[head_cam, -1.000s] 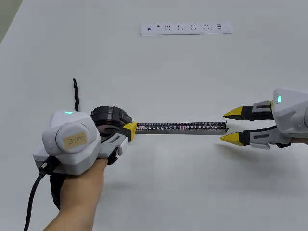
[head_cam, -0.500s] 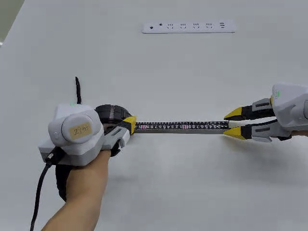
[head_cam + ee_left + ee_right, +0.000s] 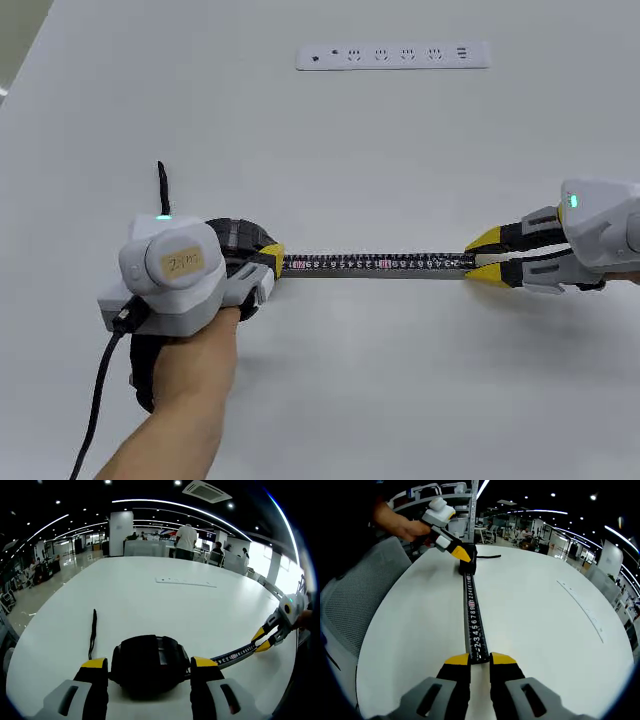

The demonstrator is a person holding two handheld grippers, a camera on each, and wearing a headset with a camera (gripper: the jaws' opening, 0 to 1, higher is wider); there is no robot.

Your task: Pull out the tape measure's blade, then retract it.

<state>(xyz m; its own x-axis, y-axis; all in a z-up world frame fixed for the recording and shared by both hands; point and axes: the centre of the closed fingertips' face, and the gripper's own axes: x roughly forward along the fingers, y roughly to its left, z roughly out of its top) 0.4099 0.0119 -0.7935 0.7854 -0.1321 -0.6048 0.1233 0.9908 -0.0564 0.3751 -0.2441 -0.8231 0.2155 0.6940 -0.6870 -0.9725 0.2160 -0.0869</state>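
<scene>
With left gripper (image 3: 268, 268) clamping the tape measure case (image 3: 236, 238) and right gripper (image 3: 487, 260) pinching the blade (image 3: 380, 263), keep it dead straight.

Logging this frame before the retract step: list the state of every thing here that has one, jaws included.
tape measure case: on the table, clamped between the left jaws
blade: pulled out, flat along the table, end pinched
left gripper: shut on the case
right gripper: shut on the blade's end
strap: slack on the table beside the case
power strip: flat on the table, nothing plugged in
</scene>
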